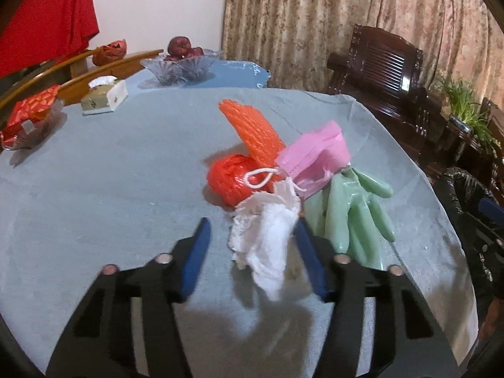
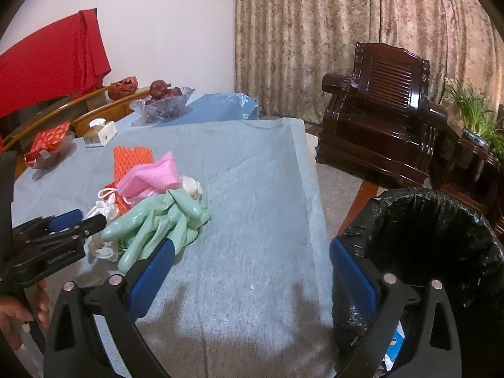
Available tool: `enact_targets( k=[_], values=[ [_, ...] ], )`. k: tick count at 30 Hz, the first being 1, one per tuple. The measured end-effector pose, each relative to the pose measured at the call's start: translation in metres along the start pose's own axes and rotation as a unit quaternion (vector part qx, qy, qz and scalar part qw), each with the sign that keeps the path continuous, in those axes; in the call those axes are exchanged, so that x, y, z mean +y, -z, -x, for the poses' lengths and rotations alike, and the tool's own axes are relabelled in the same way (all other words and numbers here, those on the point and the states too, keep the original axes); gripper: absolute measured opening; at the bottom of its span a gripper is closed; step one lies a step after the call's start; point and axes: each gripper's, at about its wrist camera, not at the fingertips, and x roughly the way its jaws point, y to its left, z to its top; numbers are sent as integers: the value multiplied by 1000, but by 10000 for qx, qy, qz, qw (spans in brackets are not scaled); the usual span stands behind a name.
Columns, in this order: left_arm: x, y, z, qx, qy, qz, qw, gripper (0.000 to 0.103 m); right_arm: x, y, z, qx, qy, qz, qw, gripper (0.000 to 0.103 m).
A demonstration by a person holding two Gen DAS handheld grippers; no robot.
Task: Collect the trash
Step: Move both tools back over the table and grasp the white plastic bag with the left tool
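Crumpled white paper tissue [image 1: 267, 236] is seen between the left gripper's [image 1: 250, 230] half-open jaws; the right gripper's [image 2: 252, 252] jaws are spread wide, holding nothing.

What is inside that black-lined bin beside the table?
The bin wears a black liner. Through a gap low on its side, something blue and white, perhaps paper, shows in the right wrist view. The rest of the inside is too dark to make out.

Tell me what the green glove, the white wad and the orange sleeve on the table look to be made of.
Green glove: probably rubber or latex; smooth, glossy, with highlights on limp fingers.
White wad: likely tissue paper; matte, thin, crumpled with ragged edges.
Orange sleeve: seemingly foam netting, the kind wrapped around fruit; matte, with a raised mesh pattern.
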Motion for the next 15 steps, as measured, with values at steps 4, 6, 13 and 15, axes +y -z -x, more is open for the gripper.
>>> enact_targets(
  k=[4, 6, 13, 15],
  values=[
    [-2, 2, -2, 54, 131, -54, 9999, 24, 4, -1, -2, 4, -25, 51, 10000, 96],
    [-4, 2, 1, 34, 168, -91, 9998, 13, 6, -1, -2, 1, -39, 74, 10000, 96],
    [0, 1, 20, -109, 204, -86, 9997, 7, 16, -4, -1, -39, -116, 122, 9999, 96],
    [6, 0, 27, -150, 171, 2, 9997, 7, 19, -5, -2, -50, -135, 132, 9998, 96]
  ],
)
